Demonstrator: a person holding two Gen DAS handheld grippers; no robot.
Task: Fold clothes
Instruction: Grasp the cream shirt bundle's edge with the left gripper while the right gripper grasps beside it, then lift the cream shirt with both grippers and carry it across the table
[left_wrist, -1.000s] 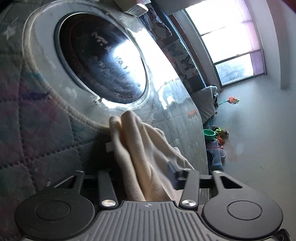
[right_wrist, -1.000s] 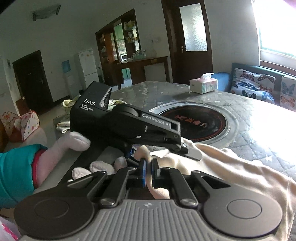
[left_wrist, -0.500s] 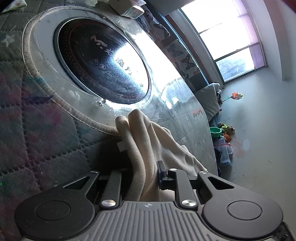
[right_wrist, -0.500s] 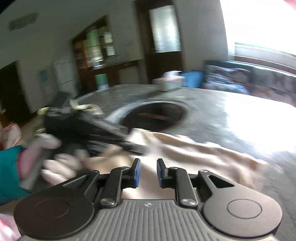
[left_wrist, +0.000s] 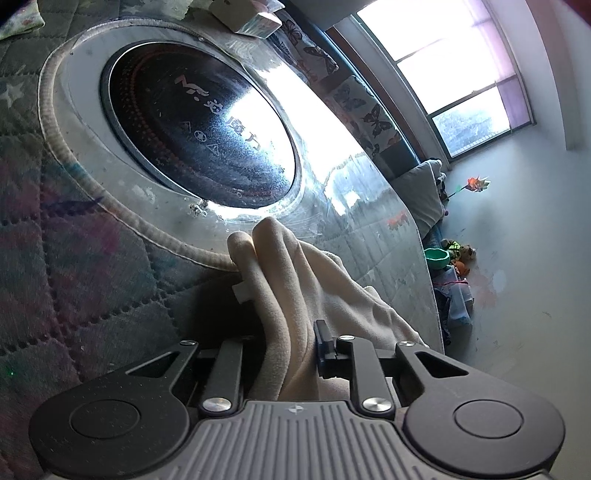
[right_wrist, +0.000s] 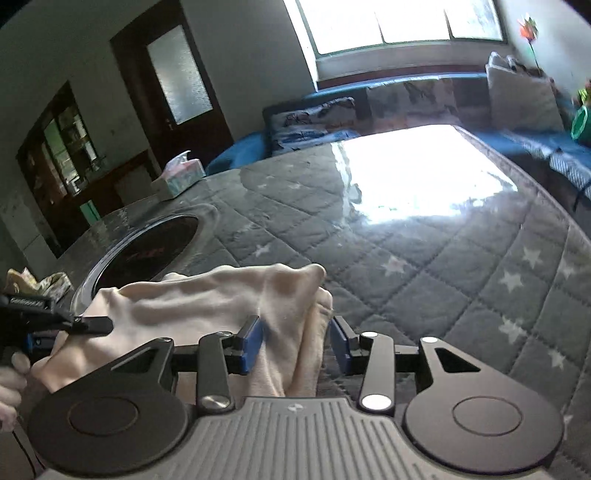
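While the left gripper (left_wrist: 291, 350) is clamped on a bunched fold of the cream cloth (left_wrist: 295, 288), the right gripper (right_wrist: 295, 345) stands spread, its blue pads (right_wrist: 251, 345) on either side of another fold of the same cloth (right_wrist: 229, 302) without pinching it.

1. Left gripper: the fabric fills the space between the two fingers. Only the right-hand finger pad is visible; the other is hidden behind the fabric. In the right wrist view this gripper appears at the left edge (right_wrist: 55, 321), gripping the cloth's far end.

2. Right gripper: a gap shows between the right-hand pad and the fabric; the left-hand pad touches the cloth.

3. Cloth: it lies gathered in ridges on the quilted table cover (right_wrist: 443, 266), stretched between the two grippers. One end sits just beside the rim of the round black cooktop (left_wrist: 199, 125) set into the table.

4. Surroundings: a tissue box (right_wrist: 181, 177) stands on the far part of the table. A blue bench with butterfly-print cushions (right_wrist: 314, 122) runs under the window (right_wrist: 388, 22). A dark wooden door (right_wrist: 173, 77) stands in the wall to the left of the window.
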